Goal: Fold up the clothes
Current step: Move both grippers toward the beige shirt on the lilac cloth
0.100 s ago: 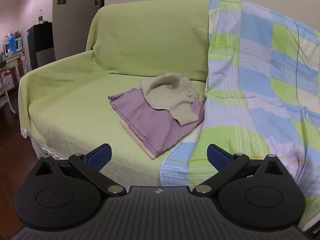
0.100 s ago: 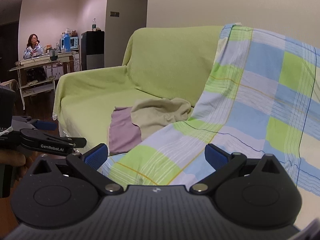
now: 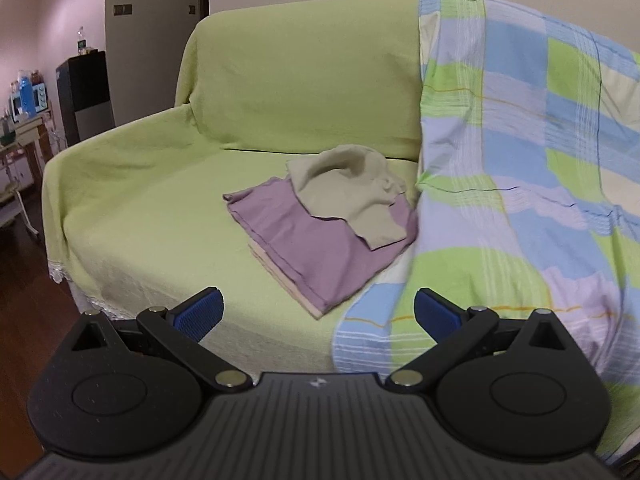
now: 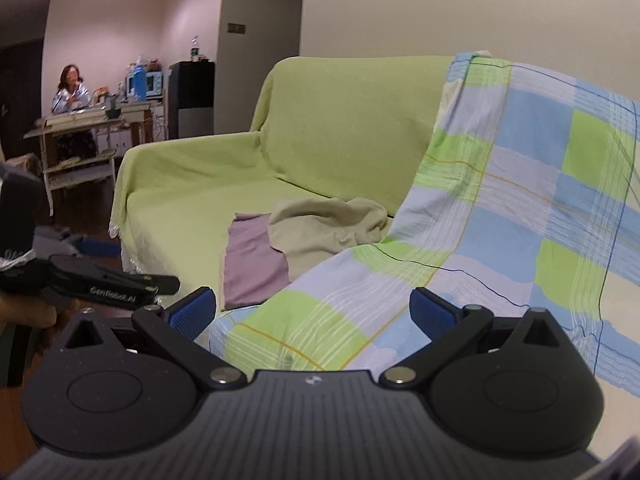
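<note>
The left claw (image 3: 318, 316), with blue ribbed pads (image 3: 200, 314), stands wide apart and empty above a sofa draped in lime-green cloth (image 3: 160, 216). On the seat, a crumpled beige garment (image 3: 352, 196) lies atop a folded purple garment (image 3: 304, 252). Just beside them hangs a checked blue, green and lilac sheet (image 3: 520, 184).

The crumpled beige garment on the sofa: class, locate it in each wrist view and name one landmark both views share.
Left wrist view: beige garment lies centre frame, atop the purple folded cloth.
Right wrist view: beige garment lies centre, right of the purple cloth.
Shared landmark: checked sheet, immediately right of it in both.
</note>
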Demonstrator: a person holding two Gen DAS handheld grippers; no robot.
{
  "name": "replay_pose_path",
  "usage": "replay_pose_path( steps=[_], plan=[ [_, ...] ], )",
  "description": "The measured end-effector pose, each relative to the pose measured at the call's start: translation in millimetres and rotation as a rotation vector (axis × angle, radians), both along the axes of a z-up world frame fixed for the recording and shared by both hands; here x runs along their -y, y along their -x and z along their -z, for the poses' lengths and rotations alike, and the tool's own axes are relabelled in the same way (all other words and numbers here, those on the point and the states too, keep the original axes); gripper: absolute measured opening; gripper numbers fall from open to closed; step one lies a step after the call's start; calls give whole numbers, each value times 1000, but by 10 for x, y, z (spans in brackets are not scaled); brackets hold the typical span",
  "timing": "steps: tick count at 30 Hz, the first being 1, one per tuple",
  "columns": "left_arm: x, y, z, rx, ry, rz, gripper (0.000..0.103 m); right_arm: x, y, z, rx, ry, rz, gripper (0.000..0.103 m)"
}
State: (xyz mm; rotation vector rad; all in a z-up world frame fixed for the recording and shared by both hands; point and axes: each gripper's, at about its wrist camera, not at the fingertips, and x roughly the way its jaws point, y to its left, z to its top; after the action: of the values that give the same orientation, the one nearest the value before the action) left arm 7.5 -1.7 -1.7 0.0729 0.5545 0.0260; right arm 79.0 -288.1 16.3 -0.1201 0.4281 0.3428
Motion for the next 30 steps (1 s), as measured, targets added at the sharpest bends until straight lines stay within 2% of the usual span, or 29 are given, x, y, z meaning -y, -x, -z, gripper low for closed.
replay_pose_path(
  steps=[7,9,13,16,21,25,26,28,30],
  plan=[
    [35,-156,36,-24,-65,-8,102,38,-271,26,-16,23,-44,102],
    [-86,-223,39,-30,-75,2,102,48,-349,33,-21,29,-56,102],
    [-196,-409,54,-43,-69,30,102,-166,-571,202,-39,35,-87,102],
    [-261,-560,96,-47,-78,50,102,-294,-748,270,-40,76,-126,102],
    [-368,-820,173,-55,-141,105,102,-409,-944,245,26,170,-170,102],
    [-344,-1177,131,-35,-297,251,102,-507,-1298,269,37,238,-251,101],
    [-357,-1274,130,-25,-338,290,102,-551,-1394,276,41,274,-280,98],
    [-372,-1478,133,-10,-409,355,102,-699,-1650,349,61,412,-327,87],
    [-347,-1705,160,-7,-445,378,102,-822,-1898,435,61,498,-362,68]
  ],
)
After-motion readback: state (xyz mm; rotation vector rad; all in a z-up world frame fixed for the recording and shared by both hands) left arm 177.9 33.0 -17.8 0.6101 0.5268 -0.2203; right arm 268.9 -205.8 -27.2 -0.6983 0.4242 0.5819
